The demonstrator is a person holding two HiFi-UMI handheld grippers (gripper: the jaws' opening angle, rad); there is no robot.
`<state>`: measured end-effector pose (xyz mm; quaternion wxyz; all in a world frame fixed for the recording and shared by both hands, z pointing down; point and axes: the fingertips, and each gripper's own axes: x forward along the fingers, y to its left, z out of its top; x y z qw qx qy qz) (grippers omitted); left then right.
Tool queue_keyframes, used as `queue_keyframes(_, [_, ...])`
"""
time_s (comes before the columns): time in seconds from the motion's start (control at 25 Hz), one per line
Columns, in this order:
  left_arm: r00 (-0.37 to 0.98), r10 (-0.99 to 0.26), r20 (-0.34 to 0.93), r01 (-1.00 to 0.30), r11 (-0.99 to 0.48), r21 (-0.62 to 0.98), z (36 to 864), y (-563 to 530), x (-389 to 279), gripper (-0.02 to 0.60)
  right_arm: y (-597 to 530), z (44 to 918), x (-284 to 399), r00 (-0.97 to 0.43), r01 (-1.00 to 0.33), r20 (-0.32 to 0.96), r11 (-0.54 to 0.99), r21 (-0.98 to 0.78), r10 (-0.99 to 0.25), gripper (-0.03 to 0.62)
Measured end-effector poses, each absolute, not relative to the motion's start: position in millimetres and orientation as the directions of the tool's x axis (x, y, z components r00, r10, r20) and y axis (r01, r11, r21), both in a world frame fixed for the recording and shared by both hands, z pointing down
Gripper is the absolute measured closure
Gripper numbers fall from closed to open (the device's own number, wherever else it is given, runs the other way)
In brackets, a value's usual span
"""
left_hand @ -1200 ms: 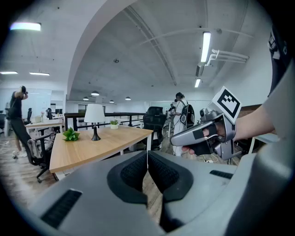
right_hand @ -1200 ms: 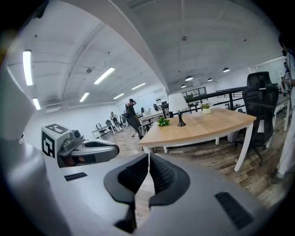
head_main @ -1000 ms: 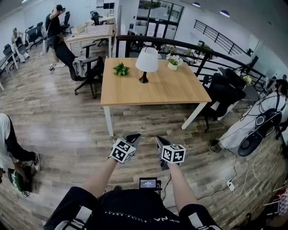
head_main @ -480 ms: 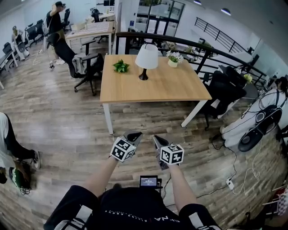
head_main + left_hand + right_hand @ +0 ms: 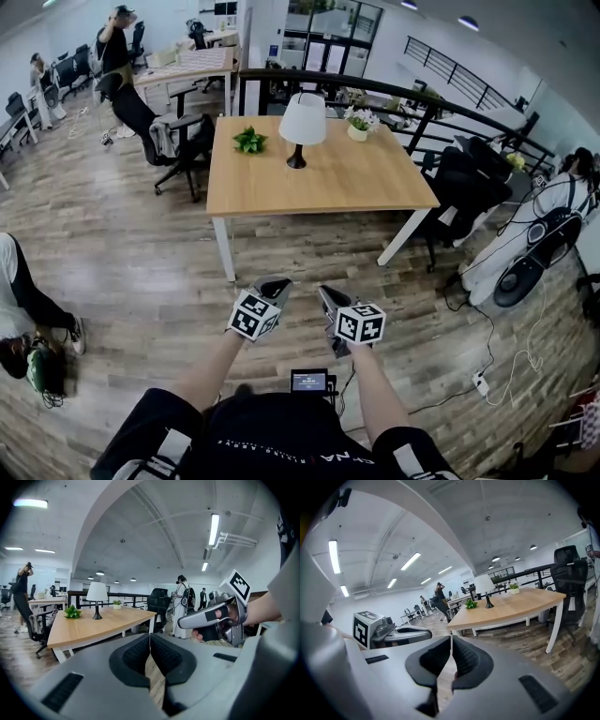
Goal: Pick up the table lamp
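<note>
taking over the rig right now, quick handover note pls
Left hand-held gripper: shut, empty, held over the floor short of the wooden table.
Right hand-held gripper: shut, empty, beside the left one.
Table lamp: upright on the far part of the table, between a small green plant and a white flower pot; nothing touches it.
Done: nothing yet.
Left: step up to the table, open a gripper, grip the lamp, probably by its dark stem, and lift it.

table lamp (image 5: 305, 129) on table (image 5: 319, 187), plant (image 5: 249, 142) left
</note>
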<state>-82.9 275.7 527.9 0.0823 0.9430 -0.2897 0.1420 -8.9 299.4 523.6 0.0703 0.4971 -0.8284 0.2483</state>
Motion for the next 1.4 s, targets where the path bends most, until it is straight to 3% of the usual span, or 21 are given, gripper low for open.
queue_keyframes(0.8, [0.714,-0.594,0.371,-0.654,-0.755,0.051,553,286,-28,0.561,301,551,73,-0.493,-0.853,0.366,0.358,-0.379,-0.789,0.557])
queue_keyframes(1.4, [0.721,-0.571,0.392,-0.655,-0.747,0.117,591,158,-27,0.561,187,582,84,-0.453,-0.881,0.429,0.318,-0.35,-0.782,0.556])
